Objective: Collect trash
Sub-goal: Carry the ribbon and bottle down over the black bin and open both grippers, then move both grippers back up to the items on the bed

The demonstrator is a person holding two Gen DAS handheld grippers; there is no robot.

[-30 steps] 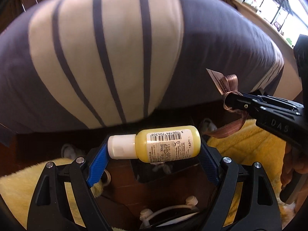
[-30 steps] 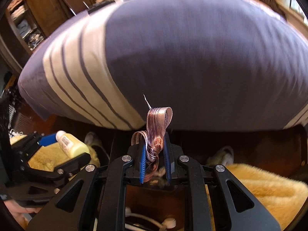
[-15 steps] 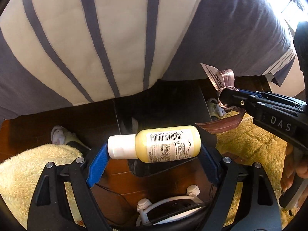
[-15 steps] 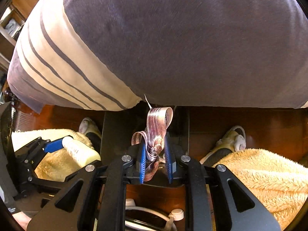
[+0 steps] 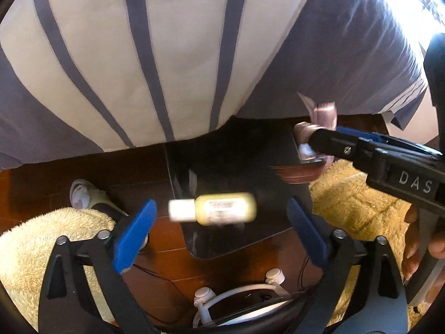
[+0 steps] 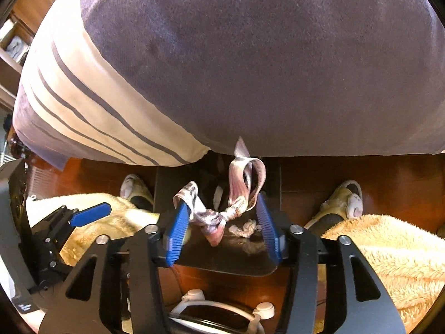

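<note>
left gripper point(image 5: 219, 222) stands wide, blue pads point(image 5: 133, 236) well apart, and the small yellow bottle point(image 5: 222, 208) with its white cap hangs blurred between them, touching neither pad. it sits over the dark bin point(image 5: 236, 194) just ahead of the fingers. the bottle's label is too smeared to read.

right gripper point(image 6: 222, 222) is spread wide too. the pink ribbon point(image 6: 222, 211) with its knot floats between the ribbed blue pads point(image 6: 178, 228), one loop brushing the left pad, another near the right one; whether it is still caught on either i cannot tell. below it, inside the dark bin point(image 6: 250, 261), lies a crumpled white scrap point(image 6: 244, 228).

from the left wrist view the right gripper point(image 5: 314, 144) comes in from the right side, letters "das" readable on its black body, ribbon point(image 5: 319, 111) at its tip.

past both tools: a striped grey and cream cushion point(image 5: 167, 55), wooden floor point(image 6: 389, 183), fluffy yellow legs point(image 6: 389, 250) and white slippers point(image 6: 350, 197) on either side of the bin.
</note>
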